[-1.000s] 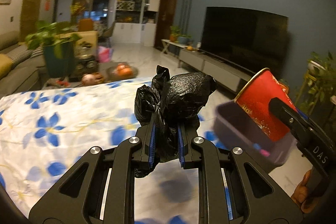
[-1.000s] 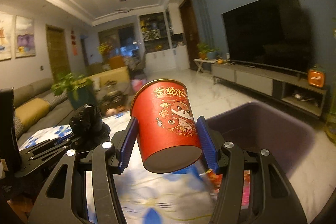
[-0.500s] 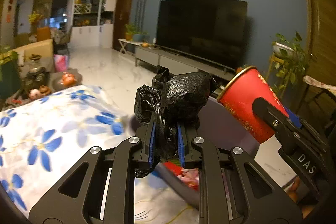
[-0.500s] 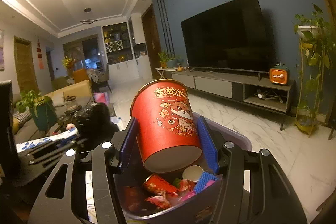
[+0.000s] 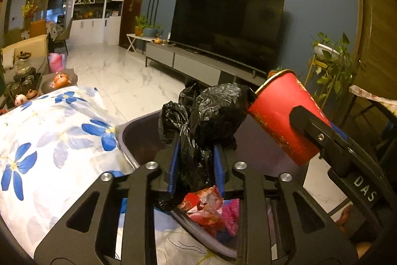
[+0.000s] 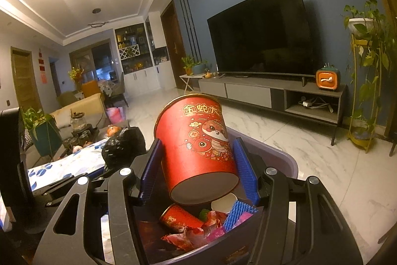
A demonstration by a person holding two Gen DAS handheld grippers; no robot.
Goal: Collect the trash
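Blue-padded fingers of the left gripper stand narrowly apart and are opening, with the crumpled black plastic bag between them, its knotted bulk bulging above the pads and a tail hanging below; whether the pads press it at this instant I cannot tell for sure, though the bag sits between them unsupported by anything else; the right gripper stands about half open, its ribbed blue pads clamped on either side of the red paper cup, which tilts with its mouth away and its pale base toward the camera; the cup has a gold rim, a cartoon snake and gold Chinese characters near the top, of which 金蛇大 can be read; both bag and cup hang over the dark purple bin, which holds red wrappers, a pink scrap, a flattened red cup and a white lid; on the right gripper's arm, seen from the left wrist, white letters read DAS; just left of the bin lies a white cloth with blue flowers; farther off a large dark television hangs on a blue wall above a grey cabinet.
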